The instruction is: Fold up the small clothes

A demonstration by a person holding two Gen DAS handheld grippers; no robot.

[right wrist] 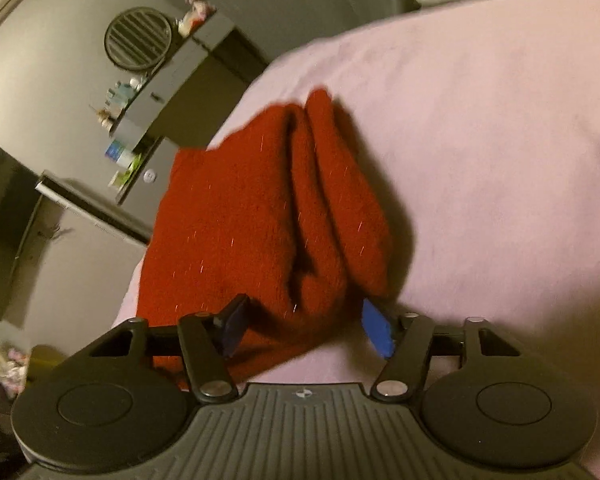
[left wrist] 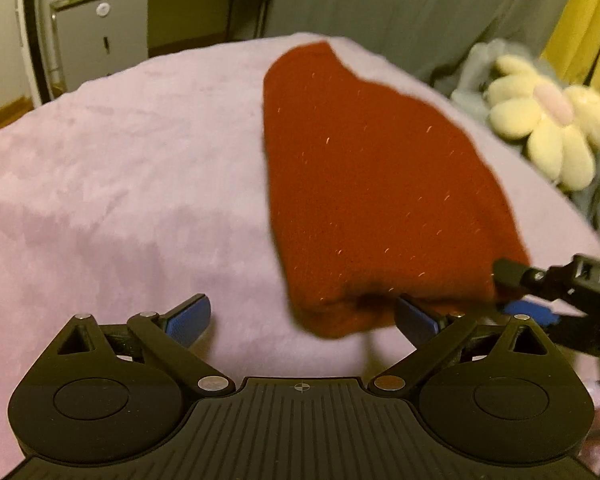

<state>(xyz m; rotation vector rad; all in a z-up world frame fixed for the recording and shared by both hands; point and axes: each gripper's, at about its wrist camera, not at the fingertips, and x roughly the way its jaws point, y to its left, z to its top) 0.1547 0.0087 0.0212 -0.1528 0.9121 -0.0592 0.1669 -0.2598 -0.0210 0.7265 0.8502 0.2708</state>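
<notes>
Both jaws gape, gripping nothing; folded red garment [left wrist: 372,184] lies just ahead, its near edge between the right gripper [right wrist: 304,328] pads.

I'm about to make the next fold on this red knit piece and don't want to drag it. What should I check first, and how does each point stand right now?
1. Left tongs free of cloth: ok, open, pads on either side of the near edge, not pressing.
2. Right tongs released: ok, open, the red knit garment between the pads but not pinched.
3. Garment fully on the pink blanket: ok.
4. Layers aligned: not ok, the right wrist view shows uneven stacked folds.
5. Flower plush clear of the garment: ok, apart.
6. Tongs clear of each other: cannot tell, they sit close.
</notes>
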